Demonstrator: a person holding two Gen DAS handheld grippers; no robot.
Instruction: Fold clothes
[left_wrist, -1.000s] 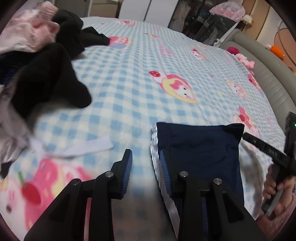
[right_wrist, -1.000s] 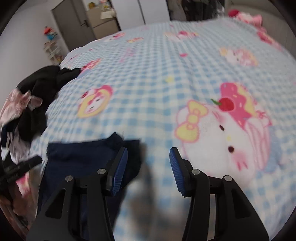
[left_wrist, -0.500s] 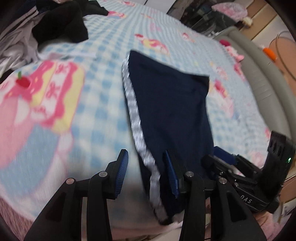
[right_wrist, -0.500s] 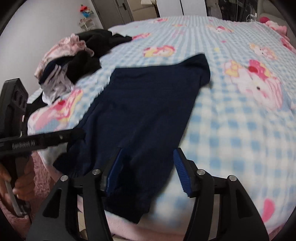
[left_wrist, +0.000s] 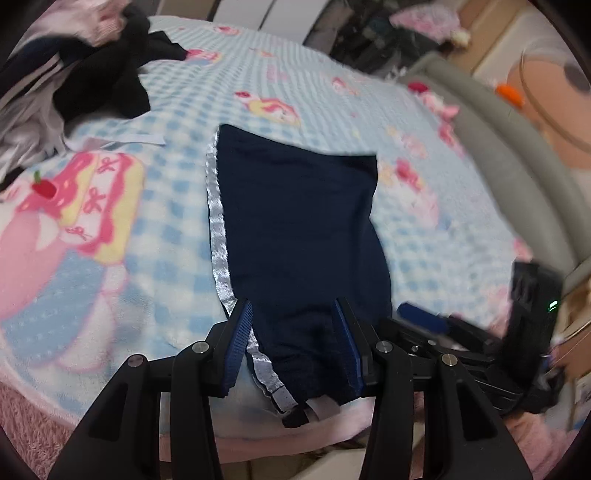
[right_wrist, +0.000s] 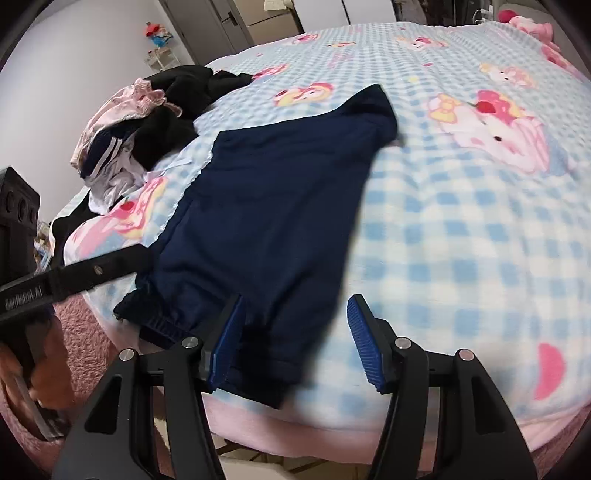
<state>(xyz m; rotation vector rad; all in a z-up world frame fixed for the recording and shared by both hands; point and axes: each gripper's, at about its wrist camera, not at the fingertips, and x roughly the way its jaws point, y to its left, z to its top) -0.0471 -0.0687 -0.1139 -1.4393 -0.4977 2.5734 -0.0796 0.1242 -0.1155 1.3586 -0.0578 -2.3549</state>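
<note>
Navy trousers (left_wrist: 295, 221) with a silver side stripe (left_wrist: 218, 221) lie stretched out flat on the checked blanket, cuffs (right_wrist: 162, 321) at the near bed edge. My left gripper (left_wrist: 291, 308) hovers over the cuff end. Its jaws are opening, with the cloth between the pads but not pinched. My right gripper (right_wrist: 295, 302) is open beside it, its left pad over the trouser leg's right edge and its right pad over bare blanket. Each gripper shows in the other's view: the right gripper (left_wrist: 424, 321) and the left gripper (right_wrist: 92, 273).
A heap of black, pink and striped clothes (right_wrist: 147, 122) sits at the far left of the bed. The blue checked cartoon blanket (right_wrist: 461, 240) covers the bed. A grey padded bed frame (left_wrist: 498, 166) runs along the right. The pink bed edge (right_wrist: 332, 417) drops off just below the grippers.
Both grippers drew back to the near bed edge, and the trousers went from a short folded patch to full length. Both pairs of jaws stand wider.
</note>
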